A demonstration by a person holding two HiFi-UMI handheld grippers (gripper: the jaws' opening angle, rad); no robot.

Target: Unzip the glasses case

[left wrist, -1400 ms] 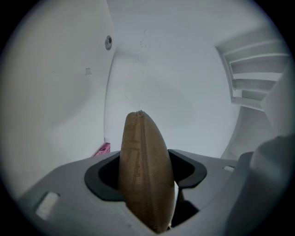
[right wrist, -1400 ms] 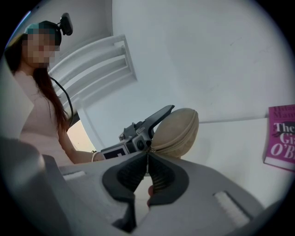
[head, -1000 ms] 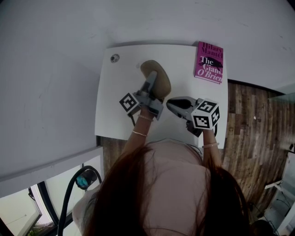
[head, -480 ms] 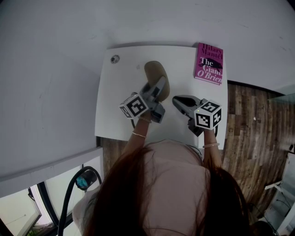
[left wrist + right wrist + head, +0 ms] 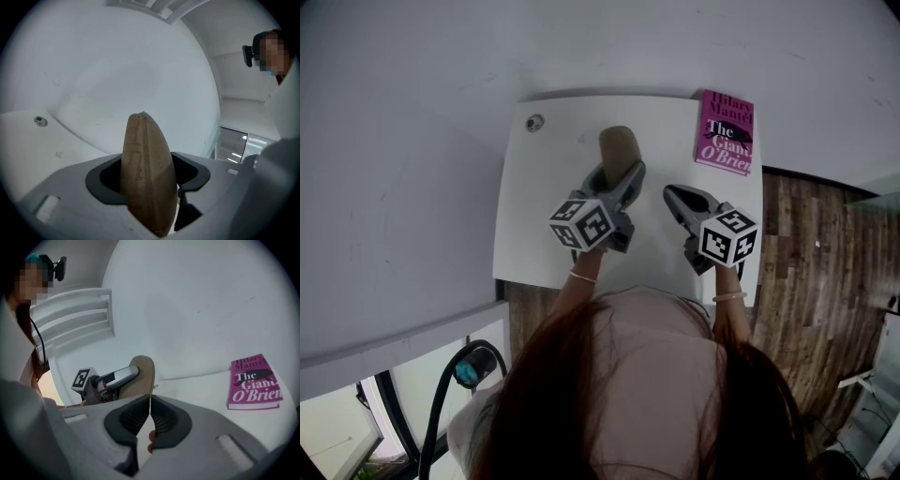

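— Between the pads of the left gripper (image 5: 146, 178): held the glasses case (image 5: 143, 140) firmly, stood on edge over the white table (image 5: 544, 206)?
— Held it, yes. Just right of the case, was closing the right gripper (image 5: 150, 401) on nothing visible.
— Needed what for unzipping?
— Probably needed to reopen, find the zip pull (not made out here), pinch only that, then drag along the seam against a steady left hold. Could have ignored the pink book (image 5: 727, 129) beyond the case.

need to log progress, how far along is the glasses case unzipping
Done: left tongs grip the glasses case, held on edge. In hand: right tongs, closing on nothing, sit short of the case. To do: the whole unzip; the case looks closed.
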